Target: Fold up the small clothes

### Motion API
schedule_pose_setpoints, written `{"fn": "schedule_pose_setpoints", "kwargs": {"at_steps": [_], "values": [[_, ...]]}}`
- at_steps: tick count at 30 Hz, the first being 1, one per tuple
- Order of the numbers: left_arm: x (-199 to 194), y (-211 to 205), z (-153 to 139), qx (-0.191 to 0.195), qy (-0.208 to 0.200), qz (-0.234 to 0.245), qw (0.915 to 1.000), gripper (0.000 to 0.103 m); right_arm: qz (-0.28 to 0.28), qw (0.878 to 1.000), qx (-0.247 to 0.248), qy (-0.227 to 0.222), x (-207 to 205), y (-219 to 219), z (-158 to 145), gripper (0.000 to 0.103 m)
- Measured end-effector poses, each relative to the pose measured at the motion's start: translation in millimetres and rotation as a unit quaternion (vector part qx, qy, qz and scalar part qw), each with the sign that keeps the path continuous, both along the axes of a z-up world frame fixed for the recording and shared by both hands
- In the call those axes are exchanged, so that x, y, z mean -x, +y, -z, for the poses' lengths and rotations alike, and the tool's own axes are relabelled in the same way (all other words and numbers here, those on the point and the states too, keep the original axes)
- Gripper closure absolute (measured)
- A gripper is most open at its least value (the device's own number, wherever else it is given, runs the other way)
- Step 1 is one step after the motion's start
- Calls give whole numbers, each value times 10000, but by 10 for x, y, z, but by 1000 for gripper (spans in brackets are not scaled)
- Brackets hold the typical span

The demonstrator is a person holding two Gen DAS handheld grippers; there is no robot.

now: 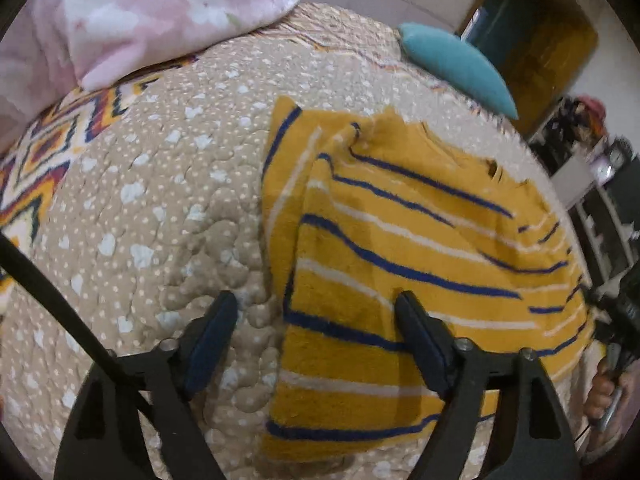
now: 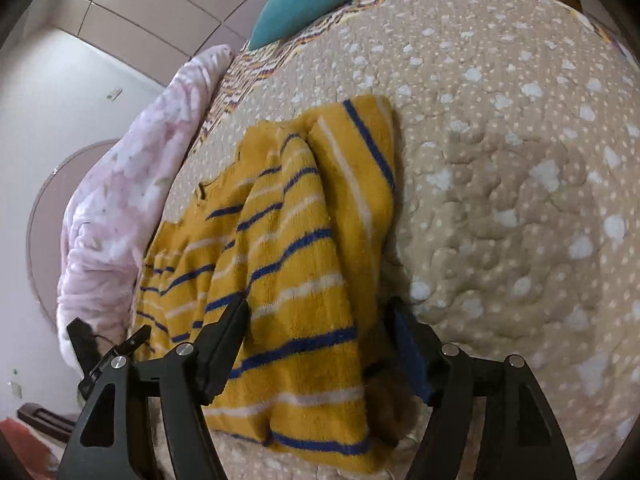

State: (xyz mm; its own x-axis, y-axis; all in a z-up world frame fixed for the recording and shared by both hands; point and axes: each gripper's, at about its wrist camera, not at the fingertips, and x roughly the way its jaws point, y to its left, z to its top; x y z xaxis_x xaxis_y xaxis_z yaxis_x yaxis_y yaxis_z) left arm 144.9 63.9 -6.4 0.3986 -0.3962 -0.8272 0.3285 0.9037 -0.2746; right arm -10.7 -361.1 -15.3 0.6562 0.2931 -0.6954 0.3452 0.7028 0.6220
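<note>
Two grippers, one garment. The left gripper [image 1: 316, 304] hangs with its two fingers spread wide and gripping nothing: one finger over the bare quilt [image 1: 160, 208], the other over the sweater's near edge. The right gripper [image 2: 320, 312] is likewise wide open and empty, its fingers straddling the sweater's near part. One yellow sweater [image 1: 400, 248] with blue and white stripes lies partly folded on the bed's dotted beige quilt. Beyond it: one pink floral comforter [image 1: 160, 12] and one teal pillow [image 1: 460, 64] near the bed's far edge.
</note>
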Motion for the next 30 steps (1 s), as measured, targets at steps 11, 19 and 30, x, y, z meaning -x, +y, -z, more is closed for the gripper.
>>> {"fn": "schedule_pose_setpoints", "kwargs": {"at_steps": [11, 19, 30], "values": [[233, 256, -281, -236, 65, -263, 9994, 70, 50, 9994, -273, 202, 214, -236, -59, 74], [631, 419, -716, -159, -888, -777, 9929, 35, 143, 9964, 838, -14, 458, -103, -631, 67], [829, -35, -647, -10, -1726, -622, 9830, 20, -258, 9621, 2713, -52, 65, 694, -1170, 37]]}}
